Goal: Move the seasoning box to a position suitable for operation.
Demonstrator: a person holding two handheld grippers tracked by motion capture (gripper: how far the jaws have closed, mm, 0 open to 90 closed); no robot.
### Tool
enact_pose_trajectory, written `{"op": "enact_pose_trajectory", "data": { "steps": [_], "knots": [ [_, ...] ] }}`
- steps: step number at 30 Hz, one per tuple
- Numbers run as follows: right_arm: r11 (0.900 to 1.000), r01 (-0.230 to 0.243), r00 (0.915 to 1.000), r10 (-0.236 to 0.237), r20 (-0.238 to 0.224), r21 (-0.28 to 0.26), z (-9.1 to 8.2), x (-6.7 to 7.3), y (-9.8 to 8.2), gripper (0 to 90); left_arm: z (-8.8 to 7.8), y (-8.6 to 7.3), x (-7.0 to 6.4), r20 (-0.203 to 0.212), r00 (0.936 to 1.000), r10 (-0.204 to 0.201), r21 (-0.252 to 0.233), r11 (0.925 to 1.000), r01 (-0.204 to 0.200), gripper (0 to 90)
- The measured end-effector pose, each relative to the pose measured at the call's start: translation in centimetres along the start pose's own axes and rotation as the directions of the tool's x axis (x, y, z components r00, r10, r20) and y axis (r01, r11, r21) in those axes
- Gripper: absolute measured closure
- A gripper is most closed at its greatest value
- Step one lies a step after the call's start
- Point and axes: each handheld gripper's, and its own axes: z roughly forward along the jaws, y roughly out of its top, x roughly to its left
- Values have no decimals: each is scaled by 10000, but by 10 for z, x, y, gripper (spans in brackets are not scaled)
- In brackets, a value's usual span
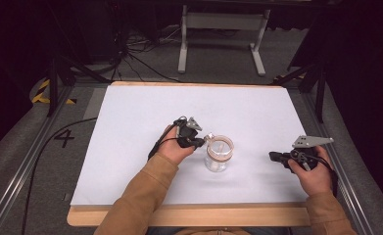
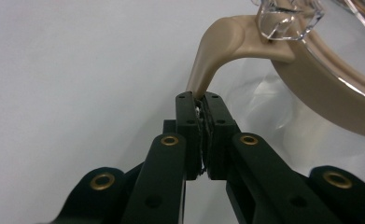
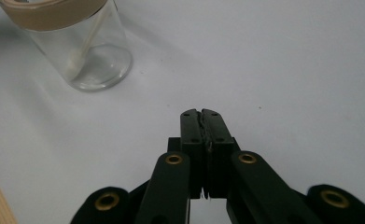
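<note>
While right hand-held gripper (image 3: 201, 113) rests closed & empty, left hand-held gripper (image 2: 200, 97) pinches jar's beige tab (image 2: 217, 51).

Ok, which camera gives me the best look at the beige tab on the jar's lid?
The left gripper view: the beige tab fills the frame close up, its tip pinched between the jaws of the left gripper. The high view shows it as a speck beside the jar; the right gripper view shows the jar's beige band.
</note>
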Motion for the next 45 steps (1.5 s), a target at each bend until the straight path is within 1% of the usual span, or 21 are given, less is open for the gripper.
{"op": "enact_pose_trajectory", "data": {
  "steps": [3,6,11,13,15,17,20,22,23,24,28,29,33,34,36,38,39,40,42,43,45],
  "knots": [
    [9999,-170,9996,170,230,-20,-8,1,-7,891,5,5,3,44,9999,146,3,9999,-146,867],
    [9996,-258,9990,261,371,-95,-14,1,-12,891,11,9,5,21,9997,252,-184,9995,-252,865],
    [9993,-375,9978,376,548,-39,-21,4,-19,891,19,14,7,12,9996,265,-432,9987,-264,863],
    [9993,-369,9976,370,592,-29,-21,5,-21,891,19,14,8,100,9998,162,-463,9988,-157,863],
    [9992,-399,9973,401,611,-42,-21,6,-21,891,18,14,10,206,9997,163,-454,9989,-154,865],
    [9993,-362,9976,362,597,-14,-19,7,-20,895,15,13,11,364,9993,-49,-521,9986,68,876],
    [9996,-294,9980,292,557,20,-13,9,-17,900,4,12,12,262,9995,-172,-571,9982,187,888],
    [9999,-145,9979,147,623,-37,-8,9,-13,900,-7,9,13,198,9995,-247,-654,9975,260,892],
    [9999,-74,9984,79,568,-85,-5,10,-10,900,-11,8,13,167,9990,-406,-748,9963,418,892],
    [9999,39,9986,-32,522,-126,-1,10,-8,900,-17,6,13,120,9992,-380,-711,9967,388,891],
    [9994,309,9995,-308,46,-181,15,14,5,900,-36,-2,13,-36,9983,-586,-857,9946,580,883],
    [9992,358,9993,-361,-108,-202,20,16,8,900,-40,-4,12,-110,9975,-699,-937,9932,685,880],
    [9967,806,9941,-809,-729,-66,40,22,19,900,-52,-15,11,-311,9961,-823,-930,9925,791,887],
    [9958,920,9923,-916,-833,7,46,24,22,900,-54,-18,10,-331,9951,-928,-911,9918,895,889],
    [9942,1068,9894,-1054,-995,93,58,28,26,900,-58,-23,11,-451,9946,-931,-822,9926,892,891],
    [9931,1167,9874,-1152,-1084,79,69,32,30,900,-62,-28,12,-515,9930,-1062,-831,9913,1017,890],
    [9914,1308,9855,-1292,-1097,69,77,34,31,900,-63,-30,12,-541,9922,-1126,-825,9907,1079,889],
    [9906,1366,9852,-1348,-1060,100,81,36,32,900,-64,-32,12,-612,9919,-1110,-852,9908,1056,888],
    [9876,1562,9830,-1541,-997,134,91,40,33,900,-66,-35,12,-657,9901,-1244,-858,9892,1186,885],
    [9868,1618,9823,-1602,-968,89,94,41,34,900,-68,-36,12,-695,9900,-1229,-787,9900,1174,884],
    [9871,1602,9816,-1593,-1047,-3,98,43,36,900,-69,-38,12,-702,9889,-1310,-866,9884,1248,883]
  ]
}}
